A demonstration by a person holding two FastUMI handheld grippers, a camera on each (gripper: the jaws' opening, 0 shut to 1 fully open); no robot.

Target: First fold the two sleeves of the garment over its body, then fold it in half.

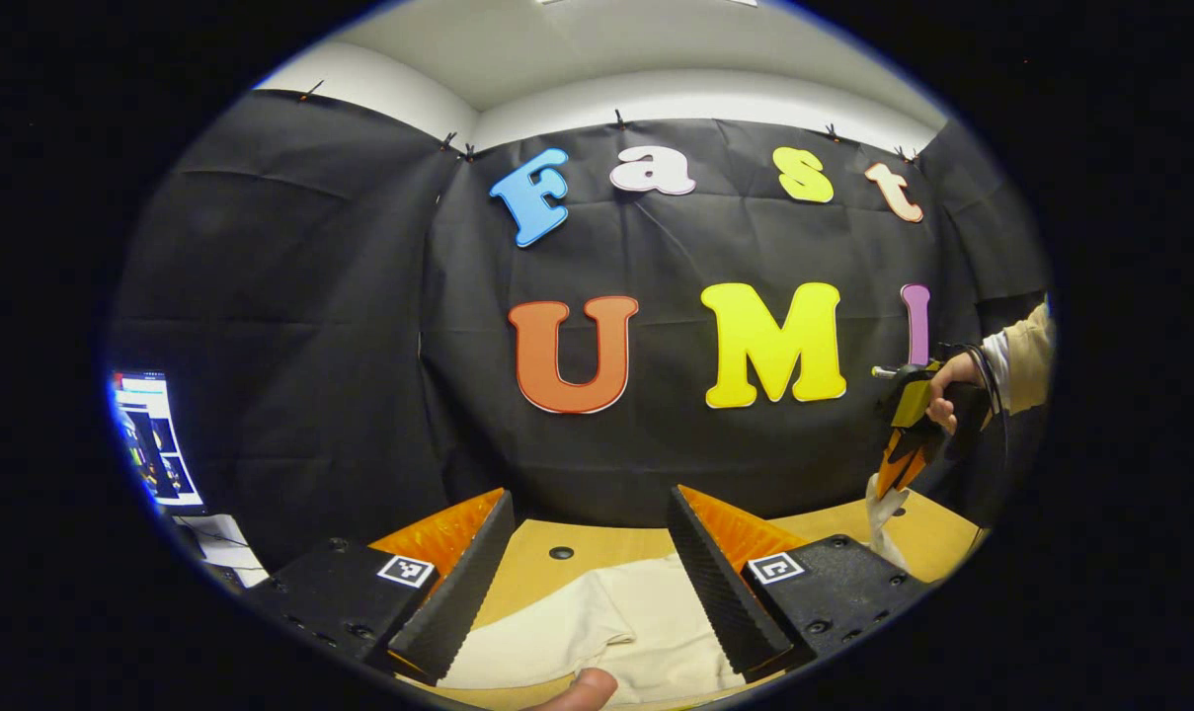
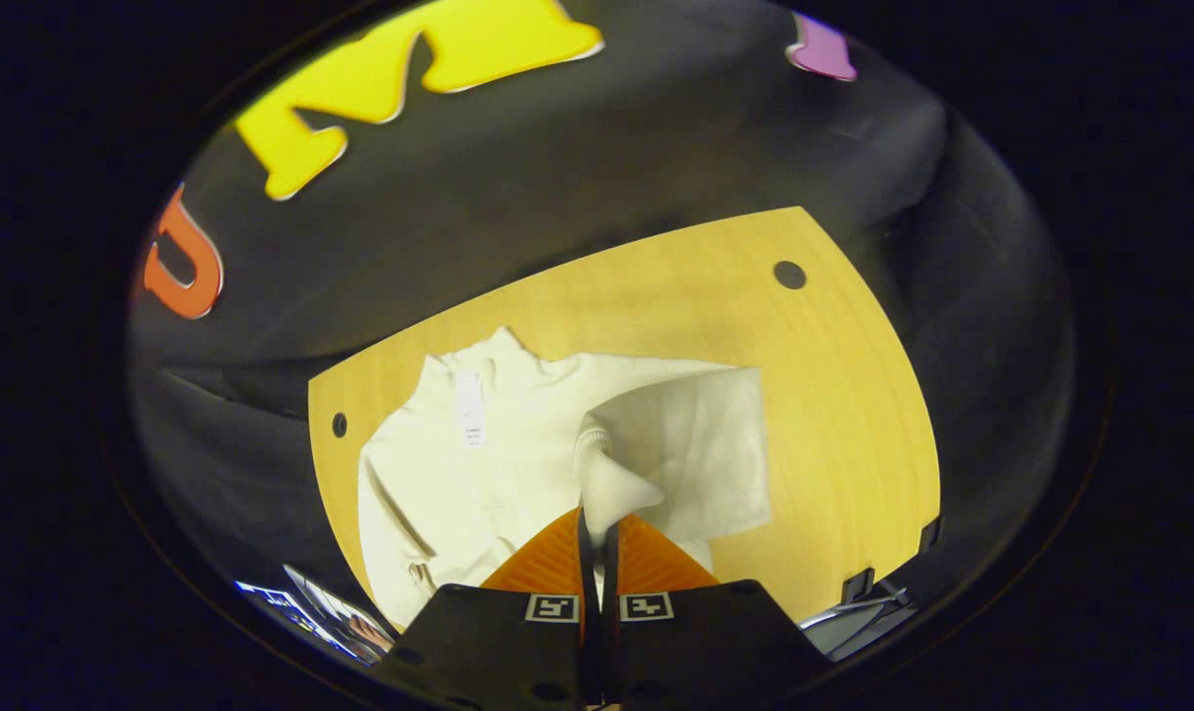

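My right gripper (image 2: 597,528) has its jaws clenched on the cuff end of one sleeve (image 2: 611,484) of the cream garment (image 2: 478,464), and the sleeve rises from the cloth up to the fingertips as a narrow cone. Beyond that, the garment lies spread on the wooden worktop (image 2: 853,395), its collar toward the black wall cloth (image 2: 606,168) and a white tag showing inside the neck. Past the lifted sleeve, a panel of the garment stands folded up off the worktop. The garment's other sleeve lies along the body on the side away from the lifted one. Two round holes in the worktop sit near its far corners, one on each side of the garment.

My left gripper (image 1: 582,583) hangs with its jaws released, wide apart, above an edge of the garment, touching nothing. Beyond it I see the worktop, then the wall cloth. Off toward the garment's far side in the left gripper view, a hand (image 1: 952,390) in a tan sleeve holds the right gripper, a strip of cream cloth hanging from it. A lit screen (image 1: 152,439) stands well apart from the garment.
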